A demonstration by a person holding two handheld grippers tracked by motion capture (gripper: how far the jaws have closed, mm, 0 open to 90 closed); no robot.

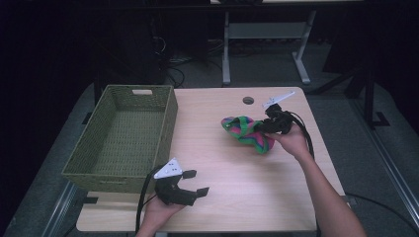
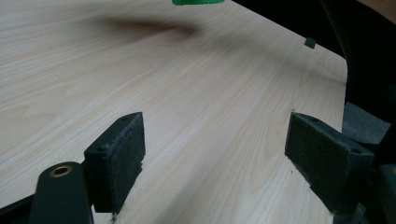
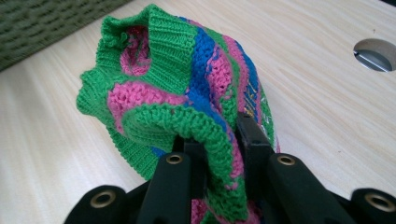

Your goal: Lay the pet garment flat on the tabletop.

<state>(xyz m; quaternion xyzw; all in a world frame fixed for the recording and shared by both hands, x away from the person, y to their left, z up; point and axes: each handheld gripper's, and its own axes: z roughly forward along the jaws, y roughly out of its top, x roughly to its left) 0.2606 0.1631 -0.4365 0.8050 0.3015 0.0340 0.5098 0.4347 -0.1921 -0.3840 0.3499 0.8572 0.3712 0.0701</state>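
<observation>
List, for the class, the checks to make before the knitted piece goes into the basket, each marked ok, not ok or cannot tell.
1. Right gripper shut on the knitted piece: ok.
2. Knitted piece fully off the table: cannot tell.
3. Basket open on top: ok.
4. Basket inside free of things: ok.
5. Left gripper open, holding nothing: ok.
6. Left gripper out of the way: ok.
</observation>
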